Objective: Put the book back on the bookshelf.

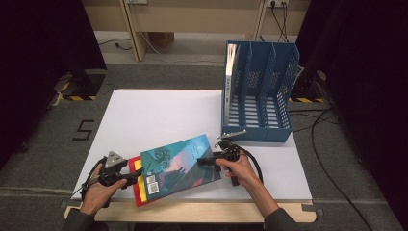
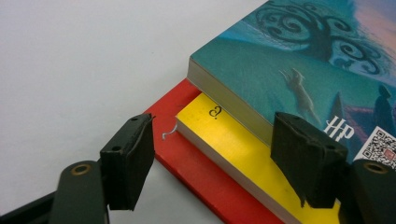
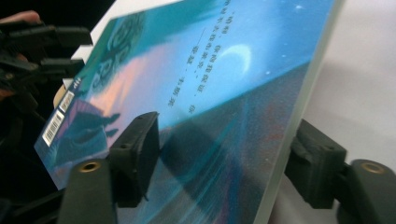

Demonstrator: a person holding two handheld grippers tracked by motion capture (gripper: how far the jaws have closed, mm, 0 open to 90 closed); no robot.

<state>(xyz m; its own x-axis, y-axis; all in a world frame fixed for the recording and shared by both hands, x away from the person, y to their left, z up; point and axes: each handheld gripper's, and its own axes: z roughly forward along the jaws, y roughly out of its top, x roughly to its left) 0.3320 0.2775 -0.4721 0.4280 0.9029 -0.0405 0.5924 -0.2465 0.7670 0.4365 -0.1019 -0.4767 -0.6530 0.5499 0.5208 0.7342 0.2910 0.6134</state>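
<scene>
Left gripper (image 1: 132, 177): it sits at the left end of a stack of three books near the table's (image 1: 144, 110) front edge. In the left gripper view its fingers (image 2: 128, 161) stand apart around the stack's corner. One pad hangs off the edge of the red book (image 2: 187, 163). The other pad lies over the yellow book (image 2: 233, 144), against the page edge of the teal book (image 2: 261, 60). Neither pad visibly presses on anything, so no grip is made.

Teal book, topmost: it lies between the two grippers, spanning from one pair of fingers to the other, with its right end tilted up.

Right gripper (image 1: 208, 160): in the right gripper view one finger (image 3: 137, 154) rests on the teal cover (image 3: 196, 93) and the other sits under the book's lower face. The jaws are clamped on the teal book's right end.

Beyond the right fingers, well apart, a blue rack (image 1: 260, 91) stands at the table's far right, with a white book (image 1: 230, 72) upright in its leftmost slot.
</scene>
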